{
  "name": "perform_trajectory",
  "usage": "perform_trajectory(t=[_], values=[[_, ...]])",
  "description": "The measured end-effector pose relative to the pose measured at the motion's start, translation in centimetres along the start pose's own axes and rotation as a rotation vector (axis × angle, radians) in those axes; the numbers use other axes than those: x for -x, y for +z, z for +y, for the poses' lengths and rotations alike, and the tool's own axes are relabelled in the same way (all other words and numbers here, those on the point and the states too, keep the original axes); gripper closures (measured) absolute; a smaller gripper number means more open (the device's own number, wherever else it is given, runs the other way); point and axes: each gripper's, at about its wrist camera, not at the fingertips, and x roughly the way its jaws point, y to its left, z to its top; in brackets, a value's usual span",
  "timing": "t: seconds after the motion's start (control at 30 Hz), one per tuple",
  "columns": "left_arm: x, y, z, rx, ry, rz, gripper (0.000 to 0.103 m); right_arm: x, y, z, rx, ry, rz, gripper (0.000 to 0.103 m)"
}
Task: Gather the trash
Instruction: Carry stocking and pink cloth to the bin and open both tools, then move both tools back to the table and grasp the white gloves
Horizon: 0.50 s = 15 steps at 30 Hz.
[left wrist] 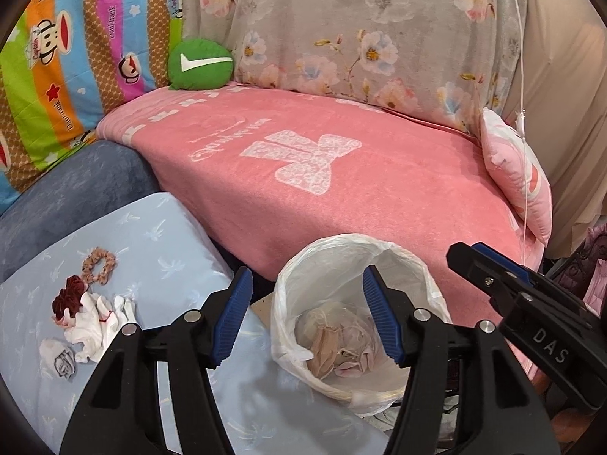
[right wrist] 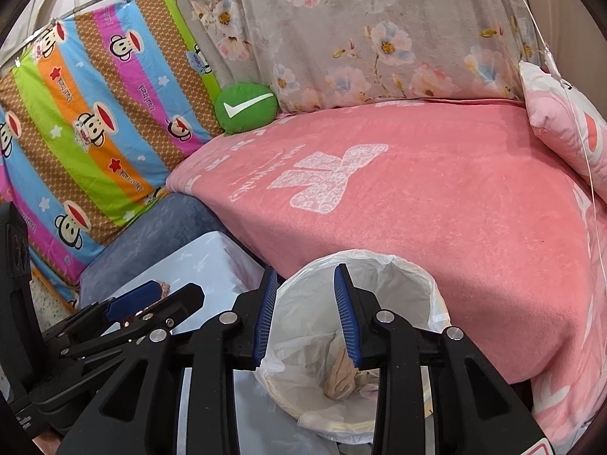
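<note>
A small bin lined with a white plastic bag (left wrist: 409,261) stands beside the pink-covered bed, with crumpled beige and pink trash (left wrist: 334,345) at its bottom. My left gripper (left wrist: 305,318) hangs over the bin's mouth, open, with nothing between its blue pads. In the right wrist view my right gripper (right wrist: 306,314) is also above the bin (right wrist: 417,269), open, and the crumpled trash (right wrist: 341,375) lies below it. White crumpled tissues (left wrist: 95,326) and a small wad (left wrist: 60,356) lie on the light blue pillow (left wrist: 159,235) to the left.
A dark red scrunchie (left wrist: 70,295) and a leopard-print scrunchie (left wrist: 99,265) lie by the tissues. The pink blanket (left wrist: 341,189) covers the bed behind the bin. A green cushion (left wrist: 201,62) and a pink pillow (left wrist: 516,178) sit at its back corners.
</note>
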Motion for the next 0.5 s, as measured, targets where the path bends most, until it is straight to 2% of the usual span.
perform_trajectory(t=[0.43,0.5], values=[[0.0,-2.2,4.6,0.076,0.081,0.051,0.045,-1.0,-1.4,3.6,0.057,0.028,0.045,0.068],[0.2,-2.5,5.4,0.09,0.091,0.052,0.045,-1.1,-1.6,4.2,0.063,0.031,0.045,0.065]])
